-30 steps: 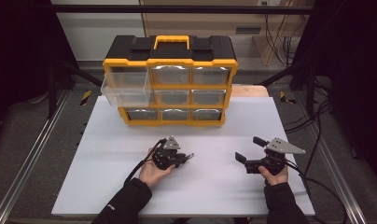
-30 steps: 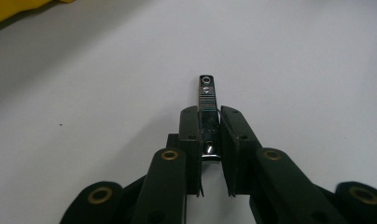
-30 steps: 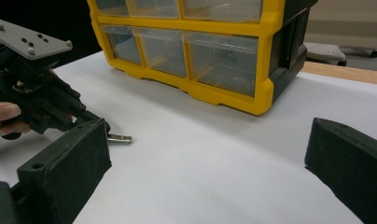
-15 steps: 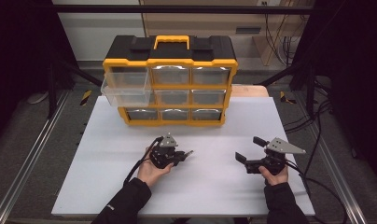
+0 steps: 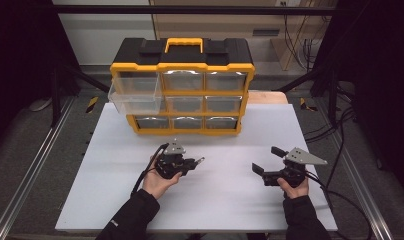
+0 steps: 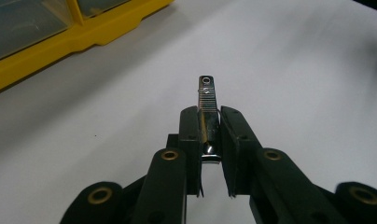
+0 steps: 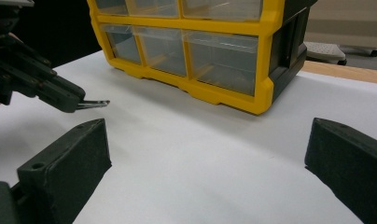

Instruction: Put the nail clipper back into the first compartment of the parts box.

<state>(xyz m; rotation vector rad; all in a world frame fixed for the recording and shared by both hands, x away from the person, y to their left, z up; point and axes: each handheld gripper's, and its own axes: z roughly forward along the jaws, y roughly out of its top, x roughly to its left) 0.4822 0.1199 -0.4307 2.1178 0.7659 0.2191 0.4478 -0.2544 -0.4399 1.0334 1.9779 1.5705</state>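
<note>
A white table (image 5: 115, 200) takes up the lower two thirds of the high view. At its far edge, in the upper centre of the frame, a yellow and black drawer cabinet (image 5: 182, 65) is stood, with nine clear drawers in three rows. The top-left drawer (image 5: 135, 97) is pulled out toward the viewer; the other drawers are seen pushed in.

In the lower centre of the high view the left gripper (image 5: 194, 163) is held above the table, pointing toward the right of the frame. In the left gripper view its jaws are seen clamped together on a small metal nail clipper (image 6: 205, 100), gripped by its rear half, with the ridged lever end left projecting forward. The clipper is thus carried clear of the table, well in front of the cabinet.

In the lower right of the high view the right gripper (image 5: 264, 161) is held low over the table with its jaws wide apart and nothing between them.

The step in hand is judged to be the carrying of the clipper, a pick-up being complete. The open drawer is taken as the likely destination. For the next move, the left gripper would need to be swung toward the upper left of the frame, raised over the drawer's front wall, and opened only once the clipper is above the drawer's inside.
</note>
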